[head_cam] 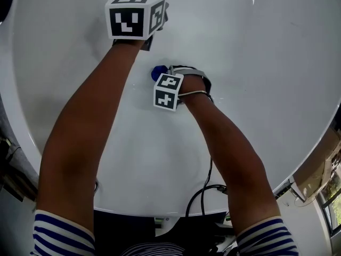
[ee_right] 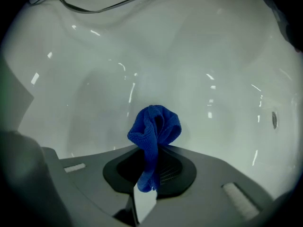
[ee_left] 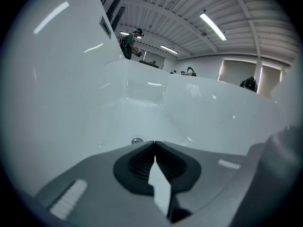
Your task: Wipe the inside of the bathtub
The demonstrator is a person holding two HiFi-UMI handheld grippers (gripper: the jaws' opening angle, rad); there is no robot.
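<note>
Right gripper view: blue cloth [ee_right: 154, 126], bunched, pinched between the jaws of my right gripper [ee_right: 158, 149]. Its puffed end stands proud of the tips, close to the white inner wall of the bathtub [ee_right: 199, 70]; I cannot tell whether it touches. Left gripper [ee_left: 155, 144]: jaws pressed together, nothing between them, pointing toward the drain [ee_left: 137, 140]. Head view: both forearms [head_cam: 88, 127] reach into the basin, the left gripper further in. Beyond the rim, a person [ee_left: 129, 44] stands under ceiling strip lights [ee_left: 212, 26].
</note>
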